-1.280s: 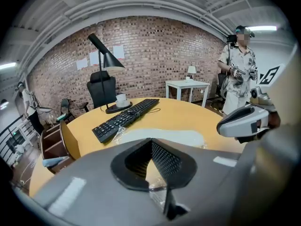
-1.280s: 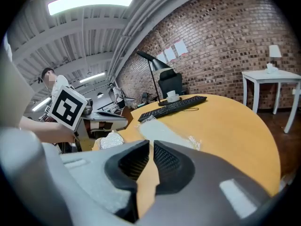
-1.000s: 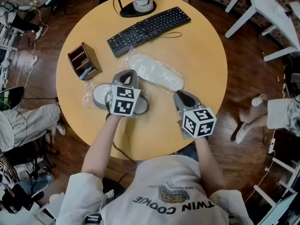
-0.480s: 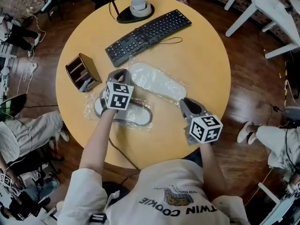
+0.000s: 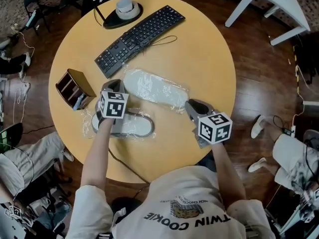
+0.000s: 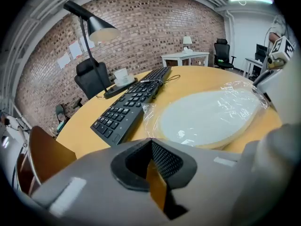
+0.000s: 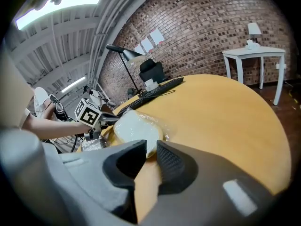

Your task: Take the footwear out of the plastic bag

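Two pale slippers lie on the round wooden table [image 5: 199, 49], each in clear plastic. The far one [image 5: 154, 87] lies bagged at the table's middle; it shows ahead of the left jaws [image 6: 211, 119] and of the right jaws [image 7: 136, 128]. The near slipper [image 5: 130, 127] lies partly under my left arm. My left gripper [image 5: 113, 86] hovers over that slipper's left end, its jaws shut tip to tip [image 6: 150, 142] with nothing between them. My right gripper [image 5: 193, 106] sits just off the far slipper's right end, its jaws [image 7: 150, 147] a narrow gap apart and empty.
A black keyboard [image 5: 139, 34] lies beyond the slippers, with a lamp base and cup [image 5: 122, 10] behind it. A wooden organizer [image 5: 72, 87] stands at the left edge. White tables [image 5: 264, 4] and chairs stand on the floor around.
My left gripper has drifted left along the near slipper, uncovering its right part. The right gripper stays by the far slipper's right end. The view itself has shifted.
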Available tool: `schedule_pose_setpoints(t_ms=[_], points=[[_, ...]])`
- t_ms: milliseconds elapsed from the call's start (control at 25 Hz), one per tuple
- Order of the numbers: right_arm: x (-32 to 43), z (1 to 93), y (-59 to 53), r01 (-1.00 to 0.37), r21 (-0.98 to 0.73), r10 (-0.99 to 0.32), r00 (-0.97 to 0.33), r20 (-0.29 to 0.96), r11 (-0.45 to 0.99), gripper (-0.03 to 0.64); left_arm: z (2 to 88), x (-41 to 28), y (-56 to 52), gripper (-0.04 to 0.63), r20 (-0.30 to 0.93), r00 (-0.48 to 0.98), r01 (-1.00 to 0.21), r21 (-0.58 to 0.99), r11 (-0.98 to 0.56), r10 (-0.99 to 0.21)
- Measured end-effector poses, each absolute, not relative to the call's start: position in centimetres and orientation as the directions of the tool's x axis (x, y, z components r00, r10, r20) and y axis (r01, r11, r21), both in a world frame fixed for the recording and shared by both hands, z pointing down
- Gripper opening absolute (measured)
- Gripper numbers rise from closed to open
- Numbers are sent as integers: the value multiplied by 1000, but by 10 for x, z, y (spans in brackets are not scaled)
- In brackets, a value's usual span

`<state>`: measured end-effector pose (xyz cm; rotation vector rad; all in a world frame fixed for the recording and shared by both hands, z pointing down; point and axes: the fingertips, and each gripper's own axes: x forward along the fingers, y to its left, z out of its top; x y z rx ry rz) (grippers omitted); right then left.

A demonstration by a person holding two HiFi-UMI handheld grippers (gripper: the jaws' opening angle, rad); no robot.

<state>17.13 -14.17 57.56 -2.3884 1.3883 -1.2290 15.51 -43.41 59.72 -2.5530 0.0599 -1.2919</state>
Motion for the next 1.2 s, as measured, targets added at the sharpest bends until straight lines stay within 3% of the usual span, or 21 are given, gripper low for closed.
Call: schedule_pose_setpoints(t_ms=[160, 320, 800, 920, 1200], points=[[175, 580, -144, -669, -496, -781, 209, 588, -553, 55, 602, 160, -434, 6, 793, 587, 122, -282, -952, -160], [176, 577, -148, -677, -539, -810, 147, 567, -501, 113, 602, 162, -435, 6, 789, 592, 139, -301, -943, -165], [190, 579, -158, -734, -525, -799, 40, 600, -431, 136, 600, 162, -433, 5, 784, 600, 138, -297, -945, -159], [189, 583, -162, -738, -532, -785, -6, 619, -414, 173, 600, 163, -434, 5, 782, 603, 136, -300, -944, -161], [183, 592, -171, -762, -518, -729, -89, 678, -388, 179, 600, 165, -433, 5, 779, 604, 138, -310, -941, -168]])
